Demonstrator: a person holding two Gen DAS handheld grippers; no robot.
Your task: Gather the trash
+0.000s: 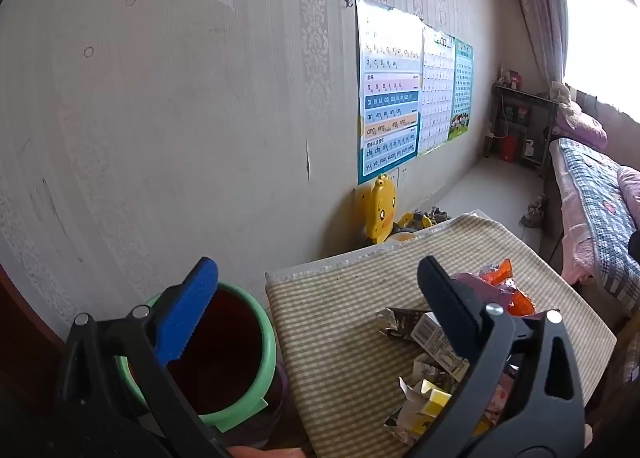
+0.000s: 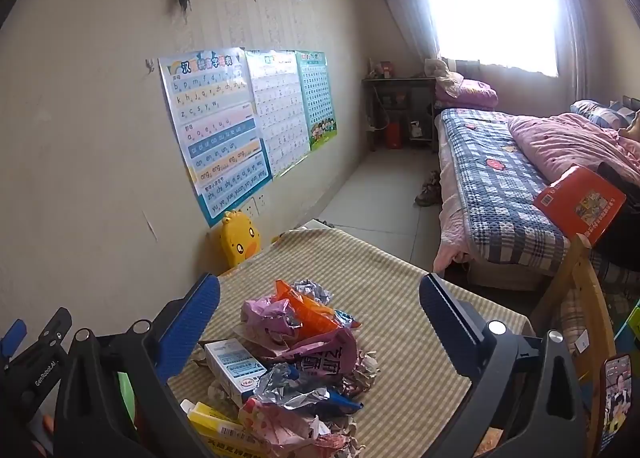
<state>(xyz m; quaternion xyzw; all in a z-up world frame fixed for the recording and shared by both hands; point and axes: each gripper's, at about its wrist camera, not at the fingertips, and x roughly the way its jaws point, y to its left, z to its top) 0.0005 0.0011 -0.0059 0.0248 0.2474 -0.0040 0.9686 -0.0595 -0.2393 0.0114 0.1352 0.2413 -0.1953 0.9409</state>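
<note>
Both grippers empty, jaws spread wide. Left gripper [image 1: 316,298] sits above the gap between the green-rimmed bin [image 1: 256,342] and the table [image 1: 340,338]; its blue-padded finger overlaps the bin mouth in view, the dark finger overlaps the trash pile [image 1: 436,342]. Bin stands just beside the table's left edge, against the wall; inside looks dark red, contents can't be made out. Right gripper [image 2: 320,306] hangs over the trash pile [image 2: 296,358], which lies between its fingers in view, nothing clamped. Pile is on the striped tablecloth [image 2: 400,298], near edge of the table: orange wrapper [image 2: 308,310], purple wrappers, crumpled foil [image 2: 288,382], white carton [image 2: 232,366], yellow box [image 2: 216,422]. Yellow duck toy [image 2: 239,238] by the wall past the table; bed [image 2: 496,186] on the right.
</note>
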